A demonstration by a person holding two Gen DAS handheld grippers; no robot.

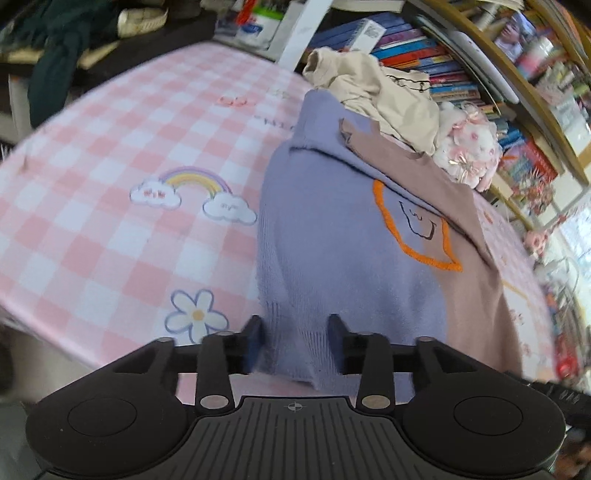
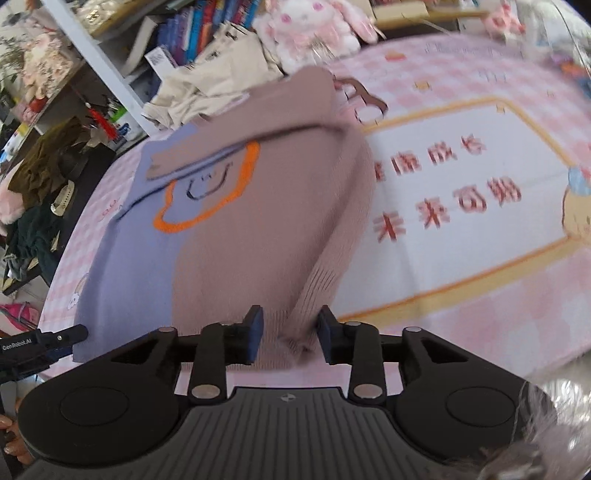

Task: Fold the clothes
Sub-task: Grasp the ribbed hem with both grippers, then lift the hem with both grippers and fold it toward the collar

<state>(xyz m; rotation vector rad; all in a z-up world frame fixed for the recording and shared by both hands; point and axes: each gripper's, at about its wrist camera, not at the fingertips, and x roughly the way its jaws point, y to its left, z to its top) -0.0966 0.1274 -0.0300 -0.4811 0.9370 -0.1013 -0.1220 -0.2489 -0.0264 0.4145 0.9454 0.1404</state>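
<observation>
Knitwear to fold numbers one: a lilac-and-mauve knitted sweater with an orange-outlined motif lies on the pink checked desk, its ribbed hem between the parted, unclamped jaws of both left hand-held gripper and right hand-held gripper.

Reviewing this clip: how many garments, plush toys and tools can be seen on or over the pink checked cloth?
Garments: 2, the lilac-and-mauve sweater and the crumpled beige garment
Plush toys: 1, the pink-and-white plush
Tools: 2, left tool and right tool
Total: 5
</observation>
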